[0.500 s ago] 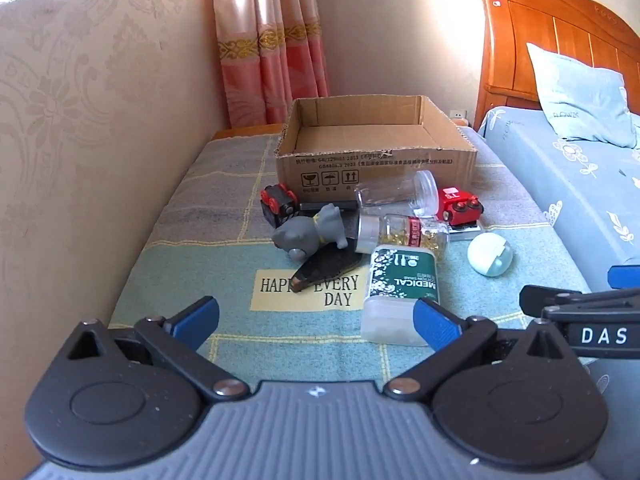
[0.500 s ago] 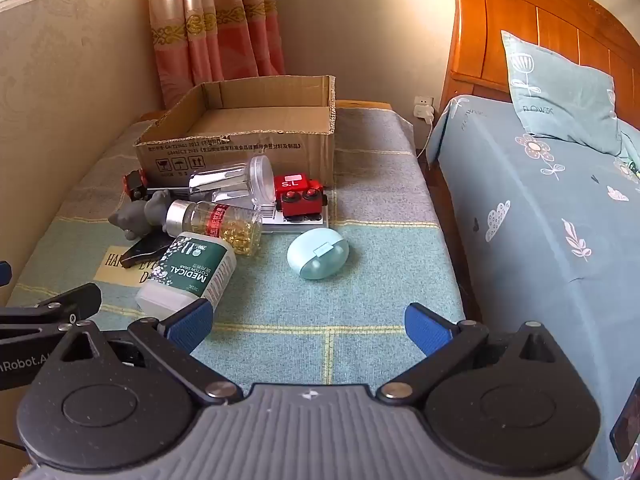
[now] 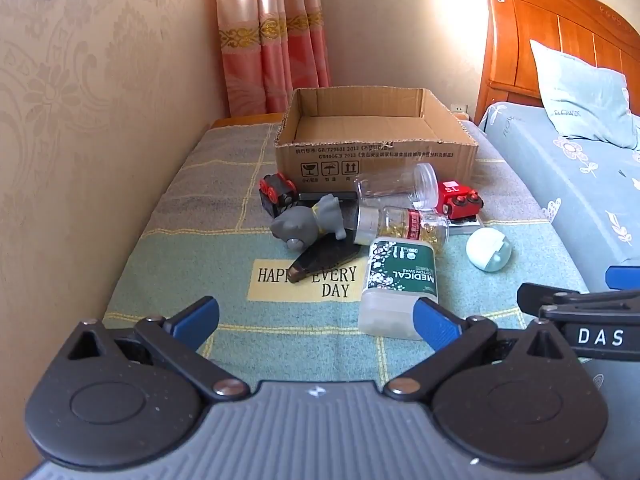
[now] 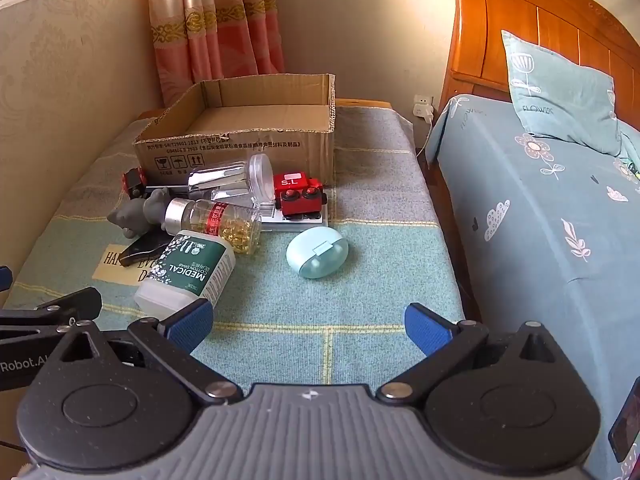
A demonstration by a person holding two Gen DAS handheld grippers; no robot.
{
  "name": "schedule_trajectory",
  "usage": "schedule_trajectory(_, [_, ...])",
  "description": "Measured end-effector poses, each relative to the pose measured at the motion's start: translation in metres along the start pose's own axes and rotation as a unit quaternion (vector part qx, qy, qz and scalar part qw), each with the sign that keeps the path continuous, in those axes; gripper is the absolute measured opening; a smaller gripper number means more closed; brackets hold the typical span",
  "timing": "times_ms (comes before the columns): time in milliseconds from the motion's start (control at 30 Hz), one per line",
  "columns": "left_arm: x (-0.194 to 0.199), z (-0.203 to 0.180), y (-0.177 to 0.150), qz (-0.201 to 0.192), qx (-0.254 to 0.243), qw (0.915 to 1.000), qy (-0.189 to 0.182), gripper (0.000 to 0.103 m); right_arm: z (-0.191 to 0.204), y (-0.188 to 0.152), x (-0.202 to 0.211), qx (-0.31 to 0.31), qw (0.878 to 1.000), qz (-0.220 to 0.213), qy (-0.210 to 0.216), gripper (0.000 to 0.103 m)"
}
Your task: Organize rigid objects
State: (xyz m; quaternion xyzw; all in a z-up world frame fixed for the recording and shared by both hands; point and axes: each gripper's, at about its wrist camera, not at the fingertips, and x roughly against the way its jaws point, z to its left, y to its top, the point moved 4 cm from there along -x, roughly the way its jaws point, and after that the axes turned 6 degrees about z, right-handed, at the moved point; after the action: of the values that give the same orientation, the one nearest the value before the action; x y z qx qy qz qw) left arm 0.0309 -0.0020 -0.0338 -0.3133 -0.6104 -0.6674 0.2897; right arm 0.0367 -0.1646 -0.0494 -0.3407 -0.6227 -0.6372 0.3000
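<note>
An open cardboard box [image 3: 376, 156] [image 4: 240, 148] stands at the far end of the blanket-covered table. In front of it lies a pile: a green cotton-swab box [image 3: 400, 280] [image 4: 188, 268], a capsule bottle [image 3: 404, 228] [image 4: 218, 220], a clear jar [image 3: 396, 190] [image 4: 228, 180], a grey toy animal [image 3: 308, 222] [image 4: 138, 212], red toy trains [image 3: 460, 198] [image 4: 298, 194], a dark object [image 3: 324, 256] and a pale blue round case [image 3: 488, 248] [image 4: 318, 252]. My left gripper [image 3: 316, 318] and right gripper [image 4: 308, 326] are both open and empty, near the front edge.
A wall runs along the left of the table. A bed [image 4: 552, 220] with a wooden headboard [image 3: 560, 32] and pillow stands to the right. A curtain [image 3: 272, 40] hangs behind the box. The right gripper's side [image 3: 580, 312] shows in the left view.
</note>
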Motion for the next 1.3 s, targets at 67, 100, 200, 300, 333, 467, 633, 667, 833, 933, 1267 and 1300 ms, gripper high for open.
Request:
schedule_trajectory(67, [-0.0002, -0.0015, -0.001, -0.001, 0.0, 1.0, -0.001, 0.102, 0.0002, 0.0003, 0.0, 0.0, 1.0, -0.001, -0.001, 0.103])
schedule_trajectory(100, [-0.0005, -0.0017, -0.0013, -0.001, 0.0, 1.0, -0.001, 0.102, 0.0002, 0.0008, 0.0, 0.0, 1.0, -0.002, -0.001, 0.103])
schedule_trajectory(200, [-0.0006, -0.0019, -0.0019, -0.001, 0.0, 1.0, -0.002, 0.102, 0.0005, 0.0018, -0.0006, 0.0, 1.0, -0.002, -0.001, 0.103])
schedule_trajectory(300, [-0.0002, -0.0011, -0.001, -0.001, 0.0, 1.0, -0.002, 0.102, 0.0008, 0.0051, -0.0027, 0.0, 1.0, -0.001, -0.001, 0.103])
schedule_trajectory(333, [-0.0002, -0.001, -0.0012, -0.001, 0.0, 1.0, -0.003, 0.102, 0.0009, 0.0063, -0.0033, 0.0, 1.0, -0.001, -0.002, 0.103])
schedule_trajectory(467, [0.0016, -0.0013, -0.0003, -0.001, 0.0, 1.0, -0.005, 0.102, 0.0006, 0.0015, 0.0008, 0.001, 1.0, -0.004, -0.003, 0.103])
schedule_trajectory(633, [0.0029, -0.0013, 0.0006, -0.001, 0.0, 1.0, -0.007, 0.102, 0.0002, 0.0019, 0.001, 0.001, 1.0, -0.004, -0.004, 0.103])
schedule_trajectory(667, [0.0031, -0.0013, 0.0011, -0.001, 0.0, 1.0, -0.007, 0.102, 0.0, 0.0019, 0.0012, 0.001, 1.0, -0.005, -0.004, 0.103])
schedule_trajectory(833, [0.0039, -0.0015, 0.0016, -0.002, -0.001, 1.0, -0.008, 0.102, 0.0, 0.0021, 0.0022, 0.001, 1.0, -0.006, -0.005, 0.103])
schedule_trajectory(933, [0.0051, -0.0009, 0.0019, -0.002, -0.001, 1.0, -0.008, 0.102, -0.0004, 0.0019, 0.0024, 0.001, 1.0, -0.006, -0.004, 0.103])
schedule_trajectory(1267, [0.006, -0.0001, 0.003, -0.003, -0.002, 1.0, -0.009, 0.102, -0.0002, 0.0026, 0.0034, 0.001, 1.0, -0.007, -0.005, 0.103])
schedule_trajectory(1300, [0.0059, -0.0001, 0.0036, -0.002, -0.002, 1.0, -0.009, 0.102, -0.0006, 0.0027, 0.0035, 0.001, 1.0, -0.006, -0.005, 0.103])
